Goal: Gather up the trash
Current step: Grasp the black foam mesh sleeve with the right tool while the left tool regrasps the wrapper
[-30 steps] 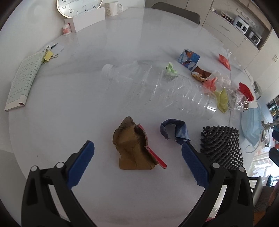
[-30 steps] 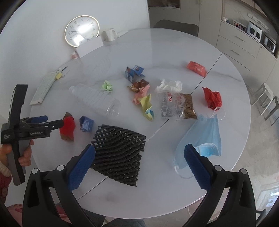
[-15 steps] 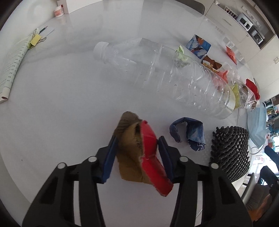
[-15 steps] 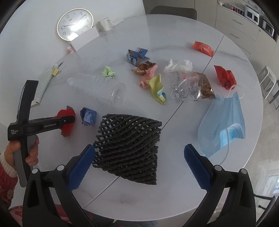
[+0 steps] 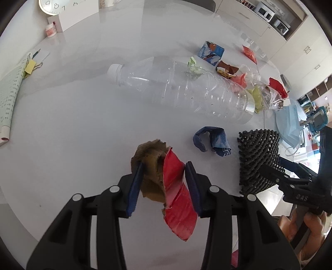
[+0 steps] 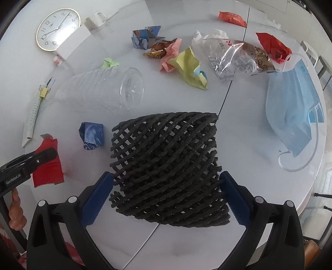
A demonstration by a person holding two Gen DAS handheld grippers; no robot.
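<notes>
My left gripper (image 5: 164, 172) is shut on a crumpled brown and red wrapper (image 5: 166, 176) and holds it just above the white table; it also shows in the right wrist view (image 6: 46, 164). My right gripper (image 6: 166, 184) is open, with a finger on each side of a black foam net sleeve (image 6: 168, 166), which also shows in the left wrist view (image 5: 257, 157). A clear plastic bottle (image 5: 182, 91) lies on its side beyond. A crumpled blue paper (image 5: 213, 141) lies between the wrapper and the net.
Farther trash: a blue face mask (image 6: 294, 108), a clear snack bag (image 6: 234, 56), yellow paper (image 6: 188, 68), pink paper (image 6: 170, 54), red wrappers (image 6: 271, 47), a blue printed carton (image 6: 145, 37). A clock (image 6: 57, 29), a mug (image 6: 95, 19) and a notebook (image 5: 8, 97) stand at the table's far side.
My left gripper closed on the brown and red wrapper and lifted it. My right gripper moved forward until its open fingers straddle the black net sleeve.
</notes>
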